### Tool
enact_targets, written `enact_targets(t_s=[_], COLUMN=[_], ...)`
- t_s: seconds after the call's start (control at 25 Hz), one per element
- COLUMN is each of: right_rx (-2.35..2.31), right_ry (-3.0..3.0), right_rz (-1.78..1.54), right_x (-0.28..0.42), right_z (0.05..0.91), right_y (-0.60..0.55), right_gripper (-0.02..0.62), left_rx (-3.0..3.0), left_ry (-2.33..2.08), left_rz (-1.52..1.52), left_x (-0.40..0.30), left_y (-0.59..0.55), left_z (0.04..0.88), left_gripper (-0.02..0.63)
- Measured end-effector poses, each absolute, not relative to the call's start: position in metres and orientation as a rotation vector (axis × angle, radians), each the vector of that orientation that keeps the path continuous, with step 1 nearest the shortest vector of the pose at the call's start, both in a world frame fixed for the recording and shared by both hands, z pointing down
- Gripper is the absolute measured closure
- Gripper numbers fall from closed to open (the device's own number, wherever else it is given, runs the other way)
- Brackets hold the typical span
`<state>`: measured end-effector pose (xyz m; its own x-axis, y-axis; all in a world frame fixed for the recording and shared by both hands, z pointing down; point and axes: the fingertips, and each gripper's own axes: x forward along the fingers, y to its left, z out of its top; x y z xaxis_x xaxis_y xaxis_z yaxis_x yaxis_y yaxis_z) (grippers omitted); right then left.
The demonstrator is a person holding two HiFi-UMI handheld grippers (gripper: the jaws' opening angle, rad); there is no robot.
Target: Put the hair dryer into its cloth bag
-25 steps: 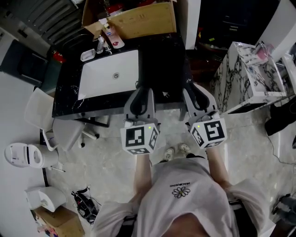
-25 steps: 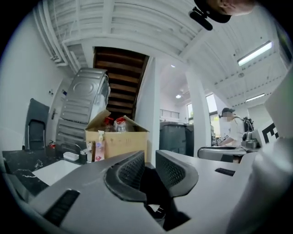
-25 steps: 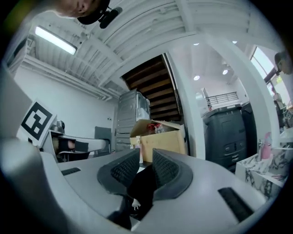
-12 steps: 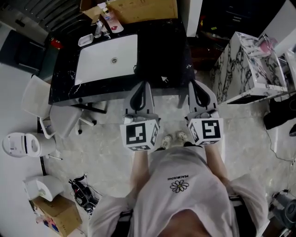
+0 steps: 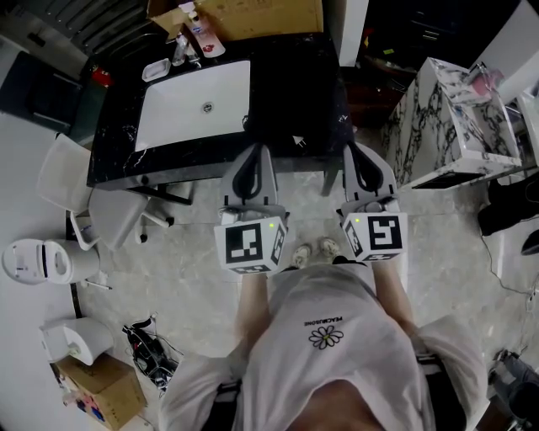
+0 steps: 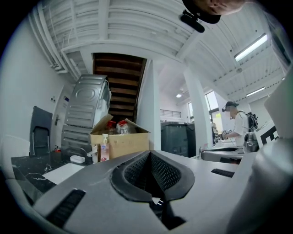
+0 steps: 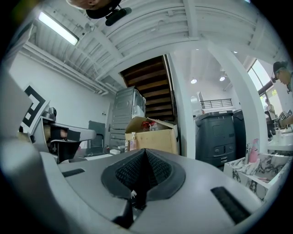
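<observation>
Left gripper (image 5: 251, 151), right gripper (image 5: 359, 150): jaws closed, empty. Dark cloth bag (image 5: 295, 97) on counter (image 5: 114, 156).

The T-shirt (image 5: 337, 370) is white, with a small daisy emblem (image 5: 326, 338).

Workshop hall: freestanding sink counter (image 5: 118, 150), cardboard box (image 5: 261, 18).

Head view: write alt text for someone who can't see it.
Seen from above, a person in a white T-shirt holds the left gripper and the right gripper, both shut and empty, side by side before a black counter with a white sink. A cardboard box sits beyond the sink.
</observation>
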<state>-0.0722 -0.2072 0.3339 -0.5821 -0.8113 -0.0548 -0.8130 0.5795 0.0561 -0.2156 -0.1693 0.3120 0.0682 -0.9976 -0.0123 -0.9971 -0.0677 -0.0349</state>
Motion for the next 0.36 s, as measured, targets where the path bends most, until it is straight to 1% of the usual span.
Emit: enact_targets(t_s=[0.36], right_rx=[-1.399], right_ry=[2.765], right_rz=[0.111], right_x=[-0.0752], right_z=[0.3283], right_y=[-0.1997], right_gripper=[0.583], left_rx=[-2.273], left_ry=[2.156], left_rz=[-0.051], left_x=[-0.2226], left_y=[-0.1651], left_z=[0.3164], left_gripper=[0.591])
